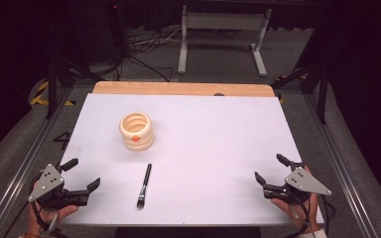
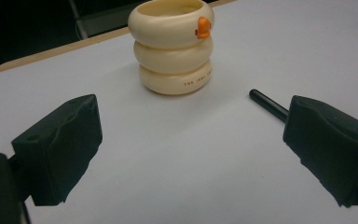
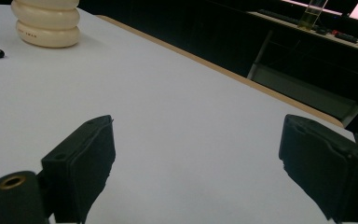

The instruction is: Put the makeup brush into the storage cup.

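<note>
while both claws, left claw (image 1: 83, 173) and right claw (image 1: 269, 168), gape wide and empty, white tabletop (image 1: 203, 134) bears cream holder (image 1: 136, 130), black brush (image 1: 144, 185); dark room behind.

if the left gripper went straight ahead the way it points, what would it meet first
Probably the cream ringed cup, roughly centred ahead of the open left gripper. The black brush lies just right of that line, so depth leaves some doubt.

The cream ribbed cup (image 2: 174, 44) carries one line of small dark capital lettering on its lowest ring, below and to the right of the orange knob (image 2: 203, 27) near its rim. In the left gripper view it seems to begin "THE", and the rest is too small to make out. In the right gripper view the same line is a blur.
</note>
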`<action>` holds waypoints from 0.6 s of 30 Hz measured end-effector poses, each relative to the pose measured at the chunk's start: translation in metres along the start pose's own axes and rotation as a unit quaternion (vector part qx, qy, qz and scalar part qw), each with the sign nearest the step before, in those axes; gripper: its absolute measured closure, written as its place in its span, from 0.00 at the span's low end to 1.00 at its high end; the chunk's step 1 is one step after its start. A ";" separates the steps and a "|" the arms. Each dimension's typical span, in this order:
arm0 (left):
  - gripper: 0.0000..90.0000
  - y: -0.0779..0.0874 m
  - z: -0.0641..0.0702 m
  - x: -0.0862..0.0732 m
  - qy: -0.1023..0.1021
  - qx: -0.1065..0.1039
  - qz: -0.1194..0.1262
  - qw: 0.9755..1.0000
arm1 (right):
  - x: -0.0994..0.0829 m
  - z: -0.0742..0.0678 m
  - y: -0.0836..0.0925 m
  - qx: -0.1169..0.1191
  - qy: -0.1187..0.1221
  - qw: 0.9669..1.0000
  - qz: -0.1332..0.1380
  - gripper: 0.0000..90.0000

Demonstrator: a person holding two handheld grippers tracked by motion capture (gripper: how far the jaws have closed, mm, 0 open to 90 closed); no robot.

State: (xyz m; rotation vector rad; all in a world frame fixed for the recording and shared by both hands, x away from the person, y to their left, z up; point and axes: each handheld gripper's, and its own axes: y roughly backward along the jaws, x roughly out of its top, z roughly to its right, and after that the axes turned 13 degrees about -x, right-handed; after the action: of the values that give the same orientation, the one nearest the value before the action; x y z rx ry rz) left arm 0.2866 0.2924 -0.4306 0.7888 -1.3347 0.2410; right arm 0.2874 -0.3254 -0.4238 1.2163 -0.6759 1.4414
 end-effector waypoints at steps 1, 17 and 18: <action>0.06 -0.001 0.001 0.001 0.001 -0.002 -0.003 1.000 | 0.000 0.000 0.000 -0.001 0.001 1.000 -0.001 0.13; 0.07 -0.010 0.003 -0.004 -0.002 -0.012 -0.030 0.999 | 0.001 -0.005 -0.005 0.012 0.011 1.000 -0.010 0.13; 0.07 -0.011 0.003 -0.004 -0.002 -0.013 -0.029 1.000 | 0.001 -0.006 -0.005 0.015 0.014 1.000 -0.010 0.13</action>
State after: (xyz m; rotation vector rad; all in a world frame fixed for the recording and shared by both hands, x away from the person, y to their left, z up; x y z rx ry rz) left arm 0.2890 0.2838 -0.4383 0.8048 -1.3155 0.1762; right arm 0.2900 -0.3182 -0.4260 1.2214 -0.6235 1.4547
